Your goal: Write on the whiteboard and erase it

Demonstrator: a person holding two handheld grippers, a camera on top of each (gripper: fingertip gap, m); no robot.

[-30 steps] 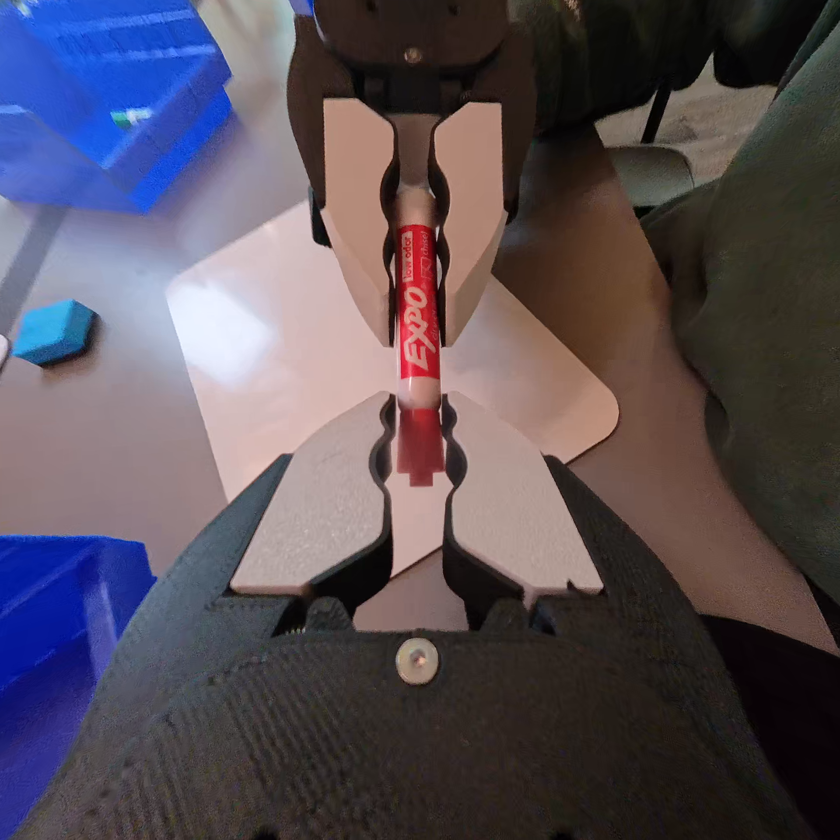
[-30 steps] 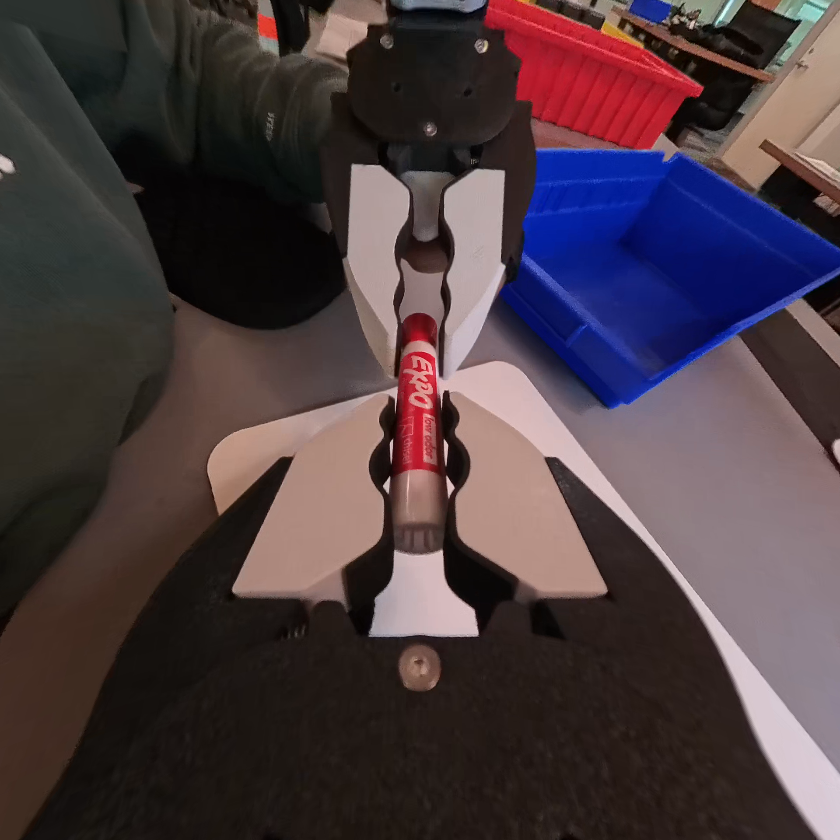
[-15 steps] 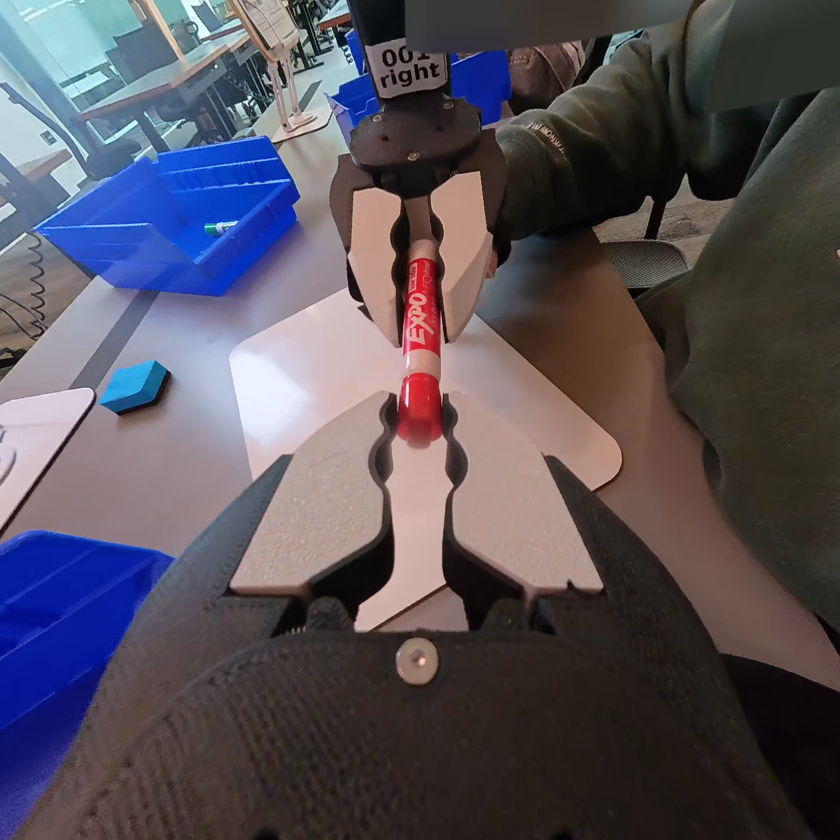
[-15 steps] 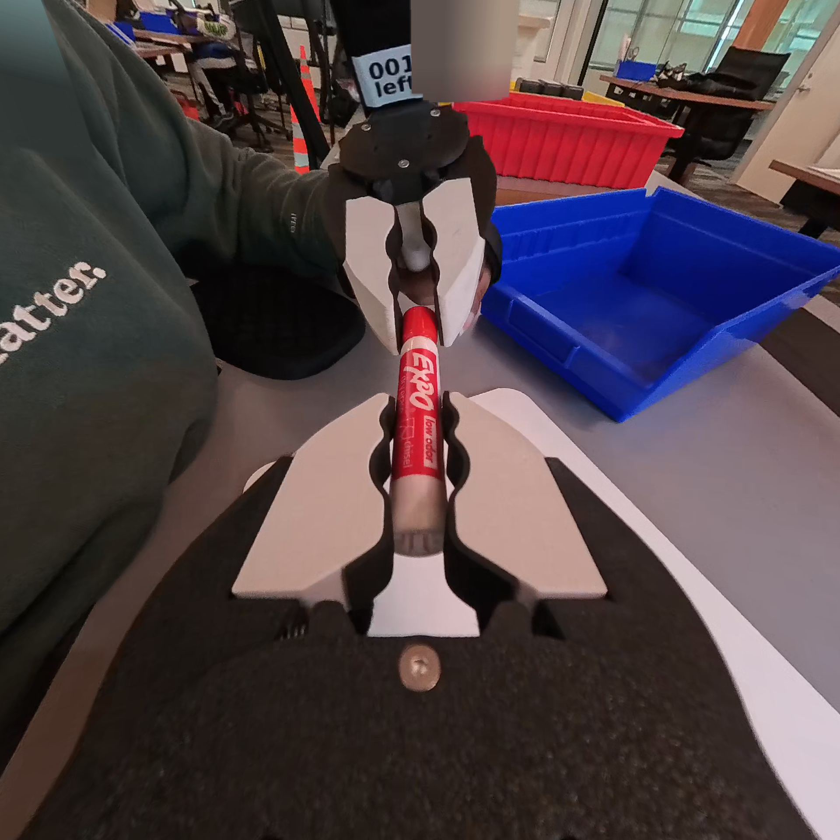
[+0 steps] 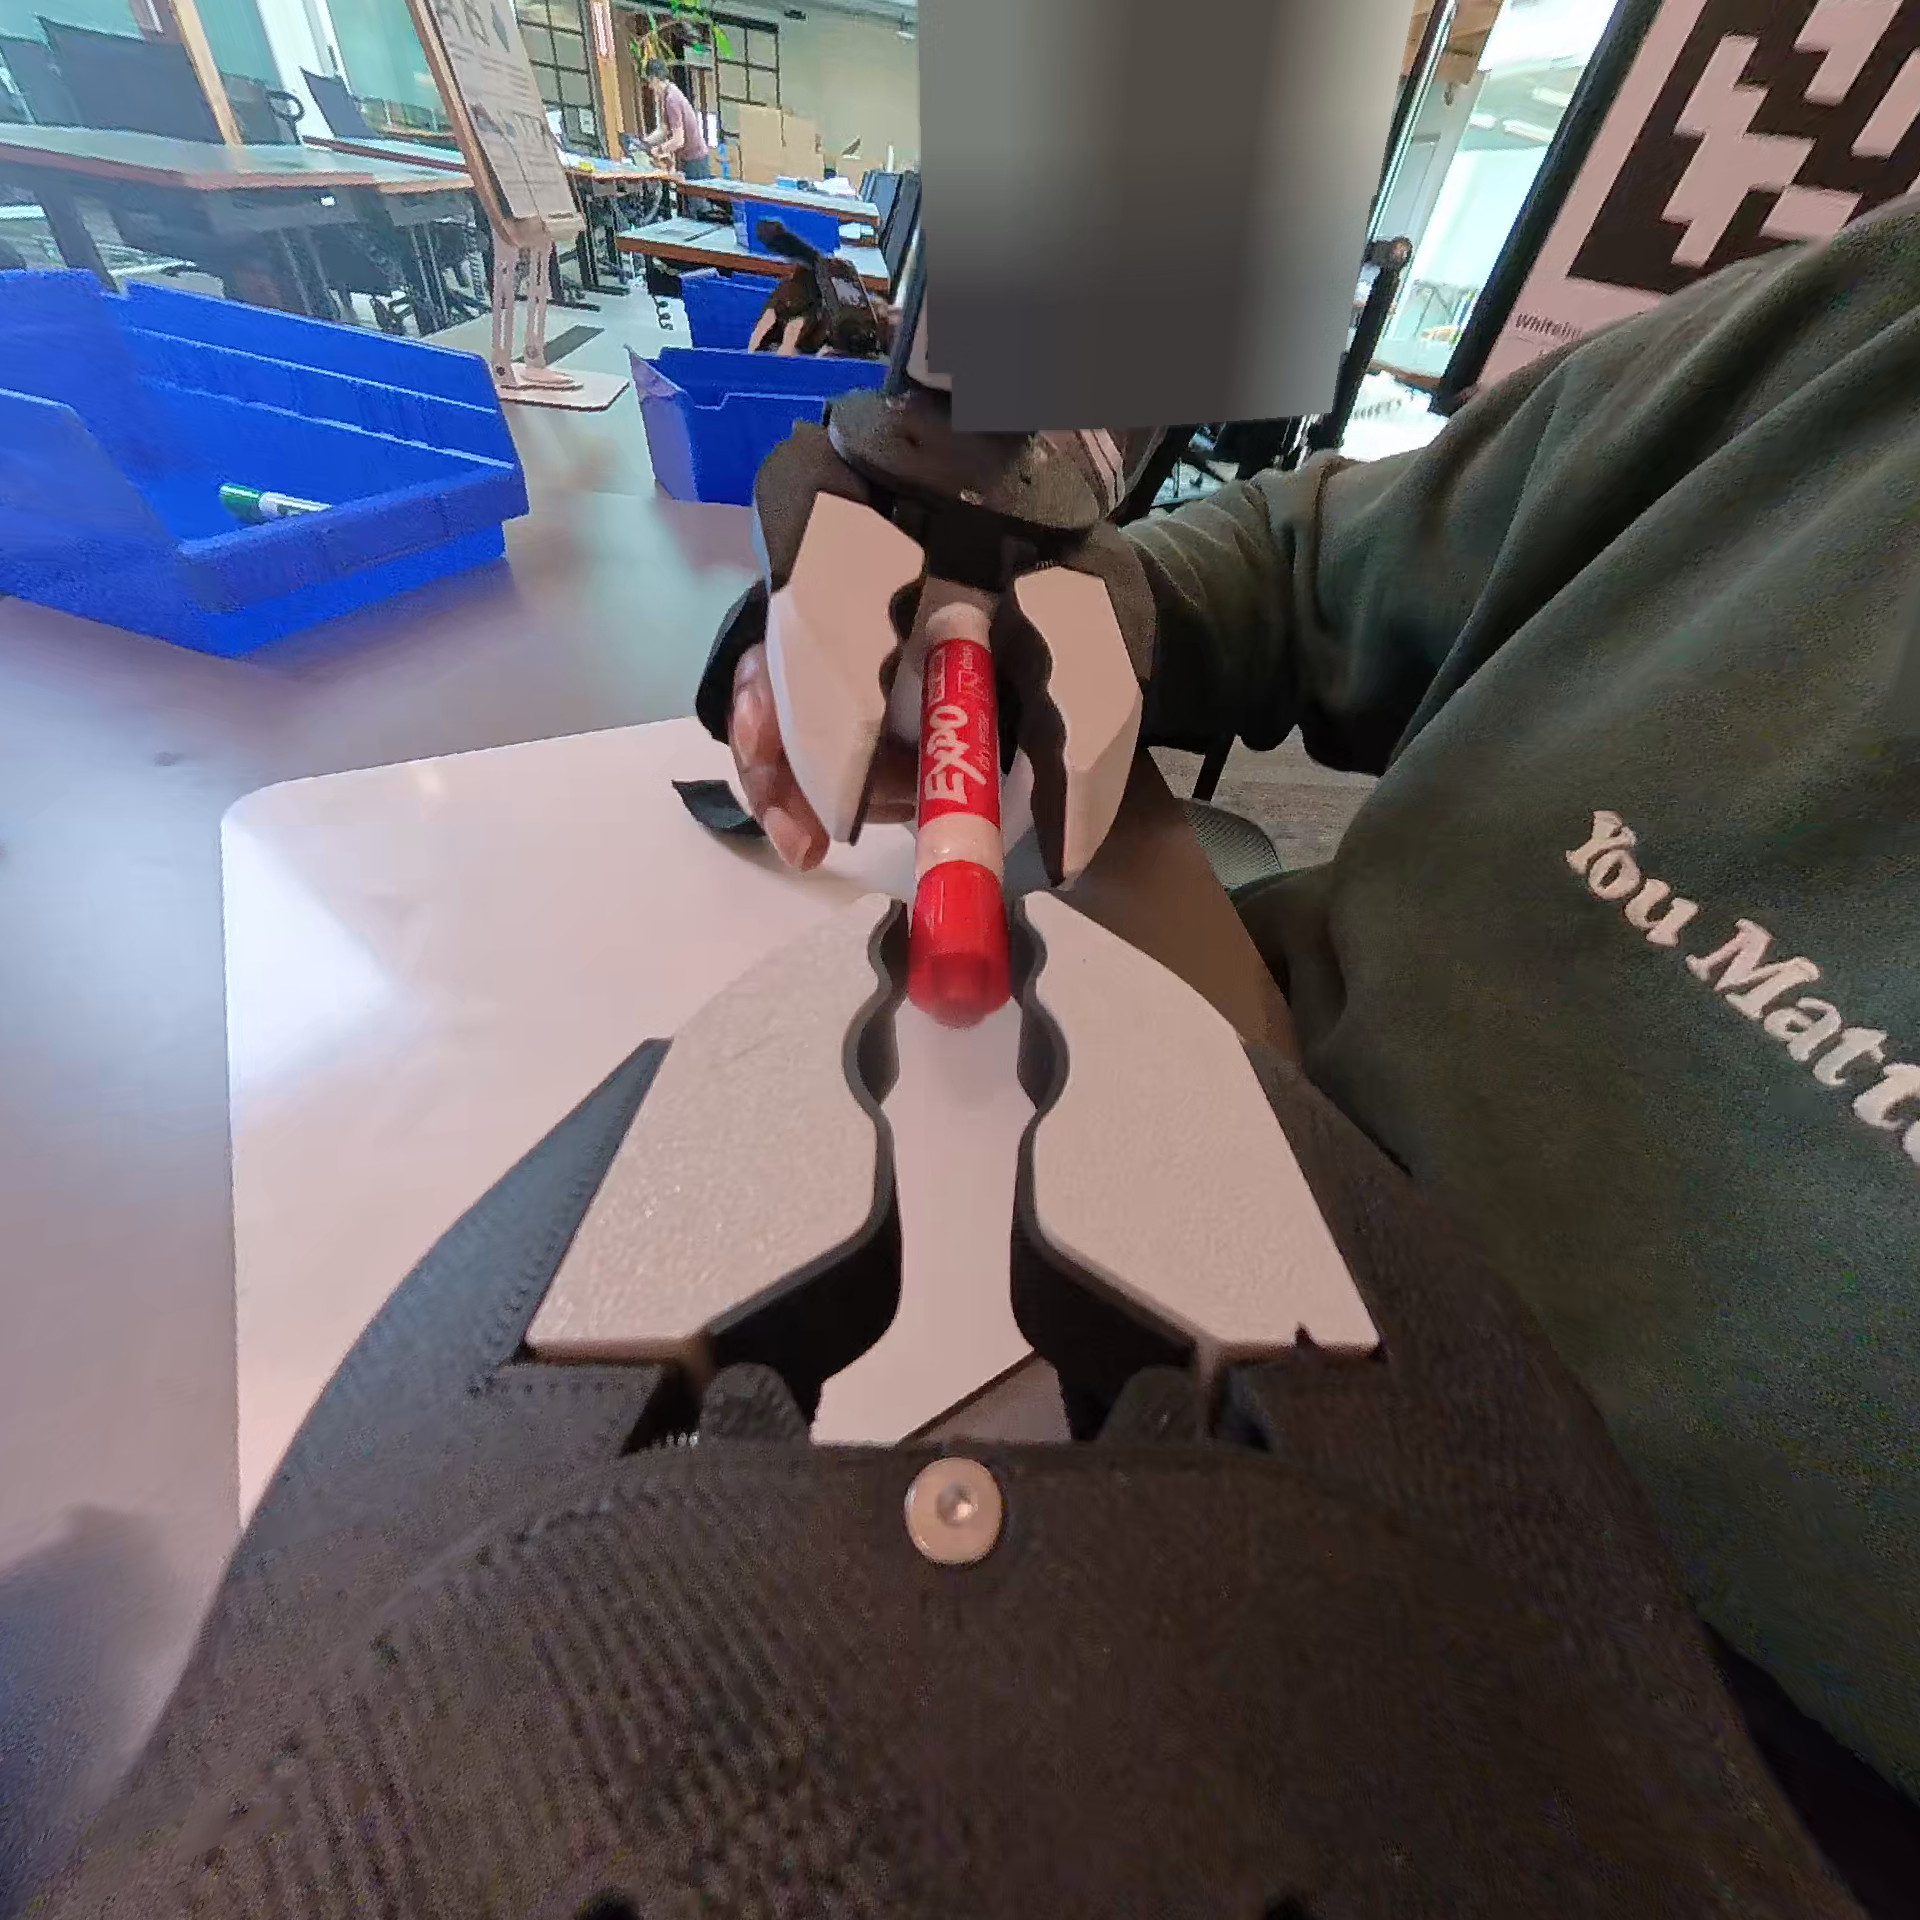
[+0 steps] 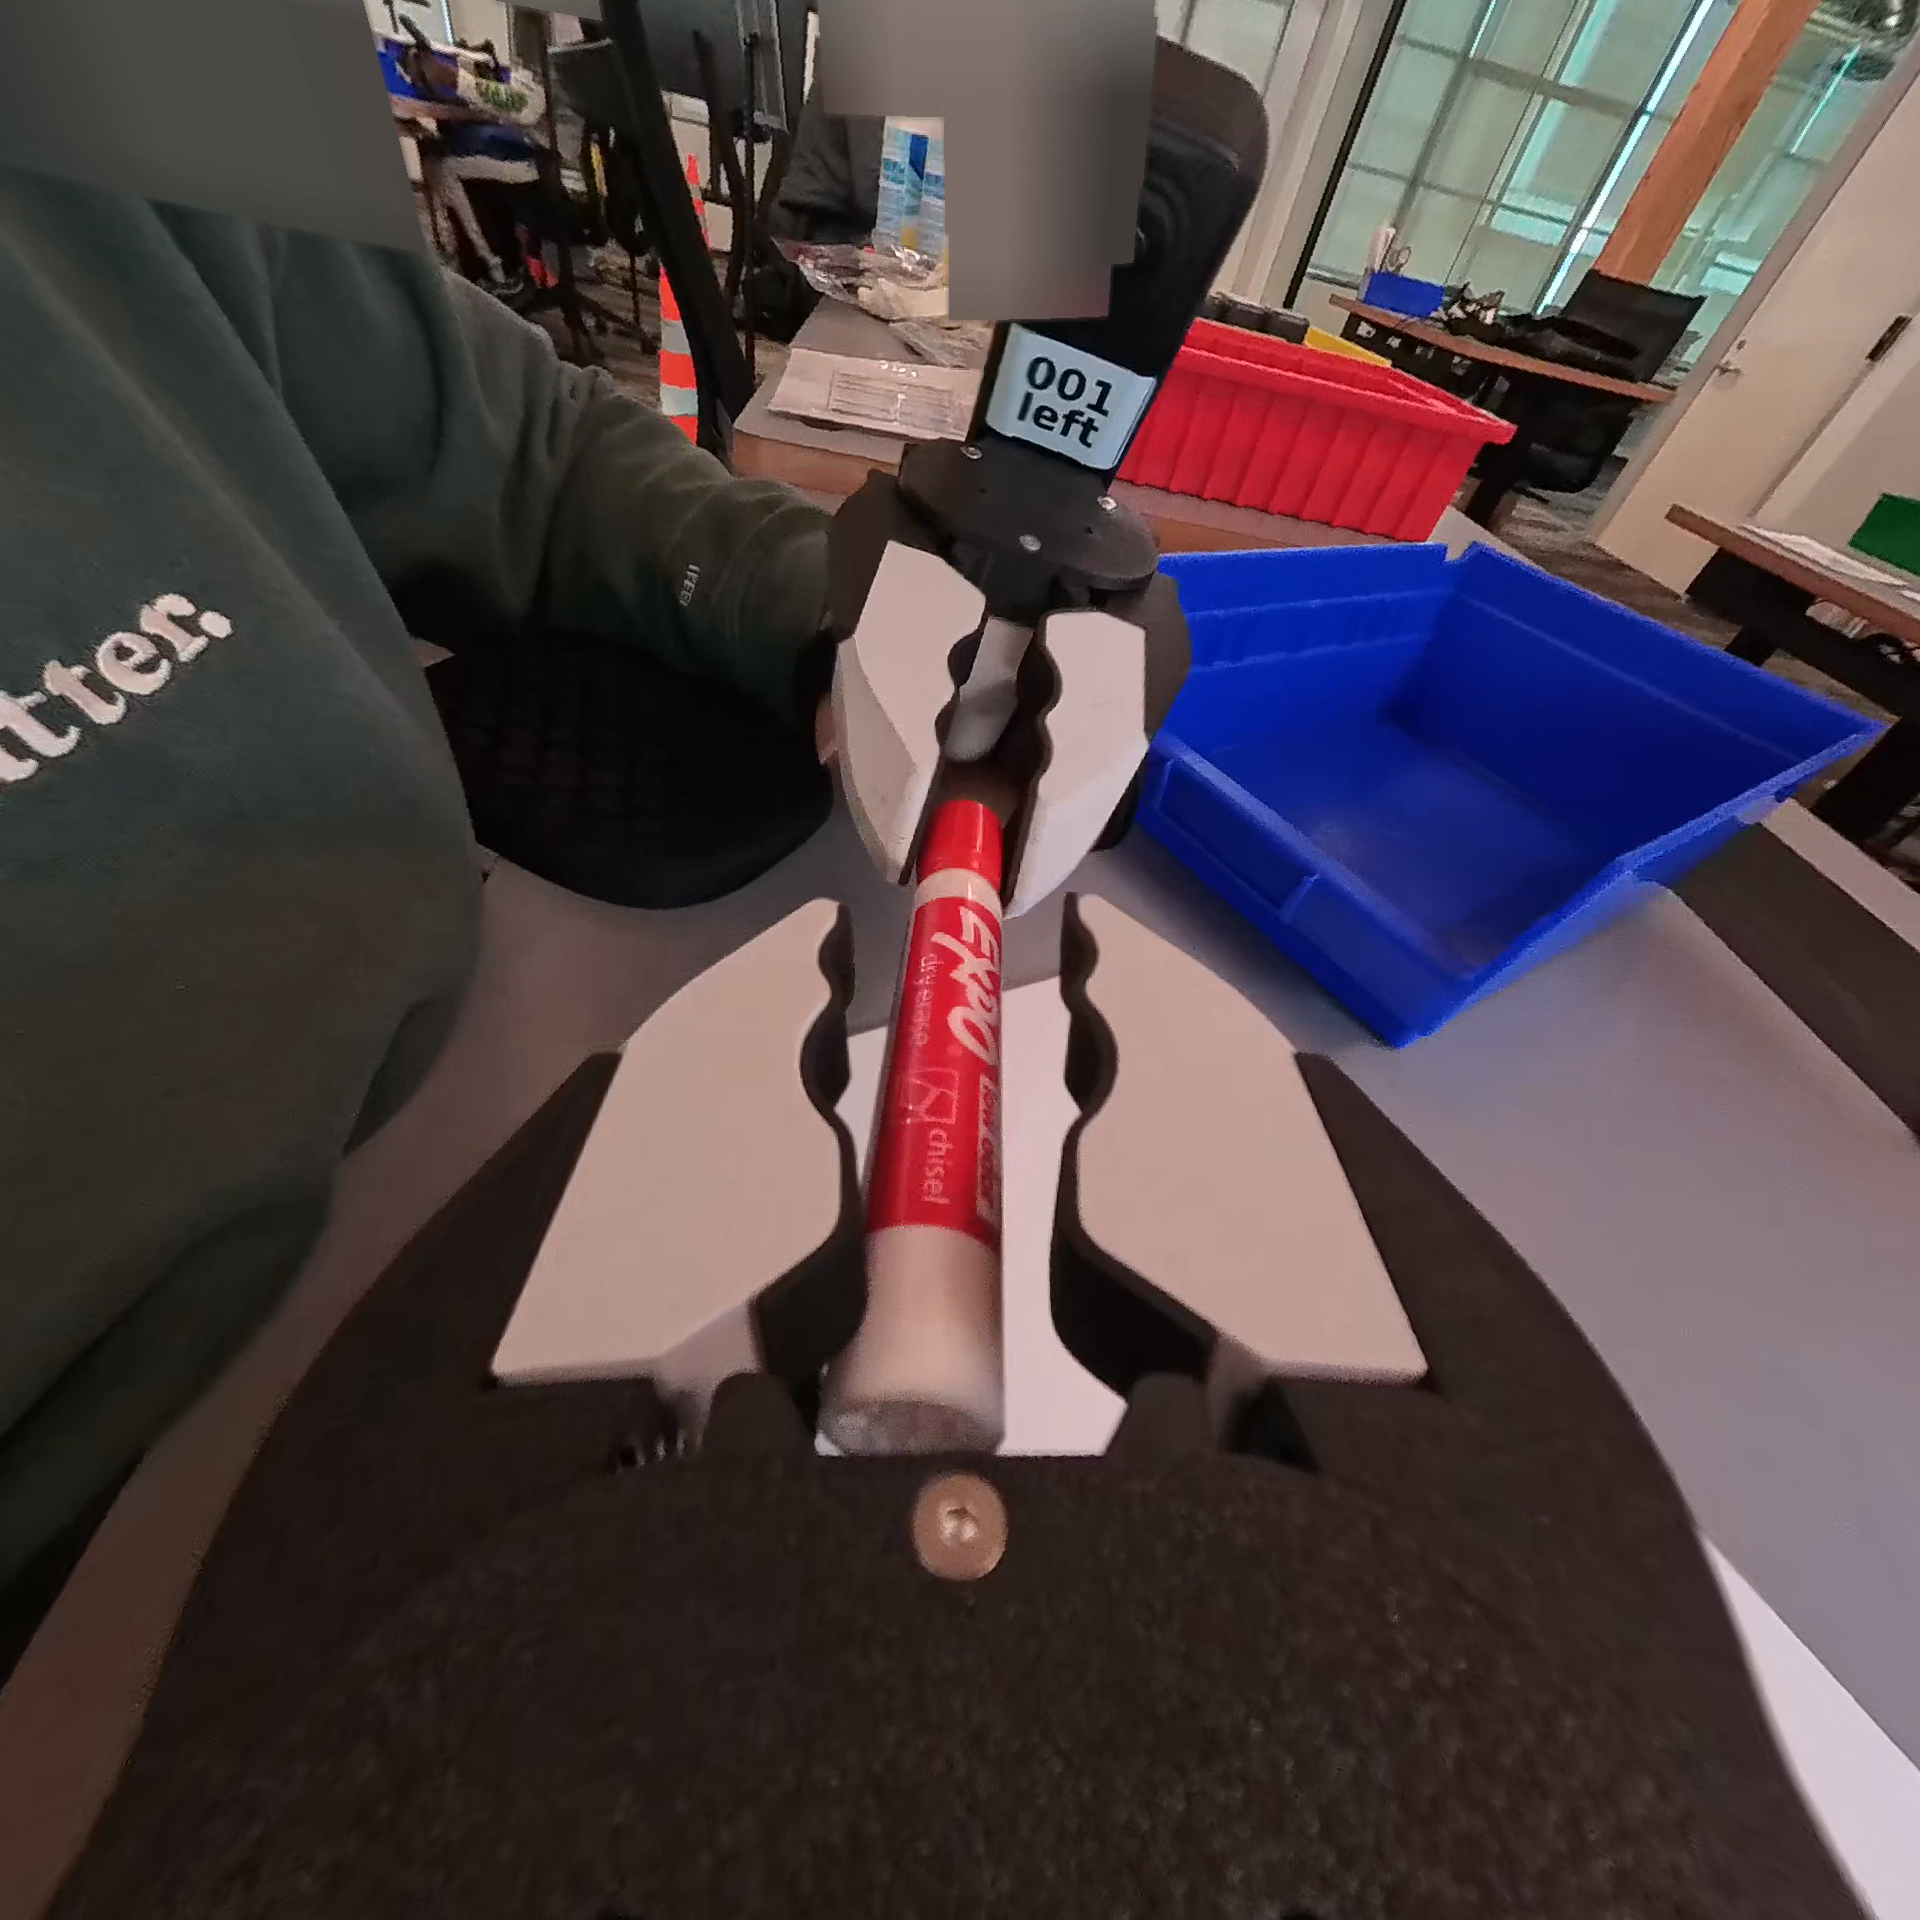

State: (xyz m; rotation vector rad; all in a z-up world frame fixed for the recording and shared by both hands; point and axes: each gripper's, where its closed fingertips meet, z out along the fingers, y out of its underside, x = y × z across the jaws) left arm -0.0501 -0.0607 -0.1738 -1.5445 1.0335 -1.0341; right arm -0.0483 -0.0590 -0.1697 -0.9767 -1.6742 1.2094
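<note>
- Blue bin [image 5: 260,499]: far left on bench, green marker inside, spare.
- Whiteboard [image 5: 468,987]: flat under both tongs, awaiting writing.
- Left tongs [image 5: 956,961]: clamped on red marker [image 5: 961,769] cap, likely for uncapping.
- Right tongs [image 6: 956,935]: spread apart, barrel loose between.

Red marker cap [image 5: 957,951] between left gripper [image 5: 957,914] fingertips

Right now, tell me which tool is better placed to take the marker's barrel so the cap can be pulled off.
Right. The right tool is open around the red marker barrel and need only close. The left tool already clamps the cap.
</note>
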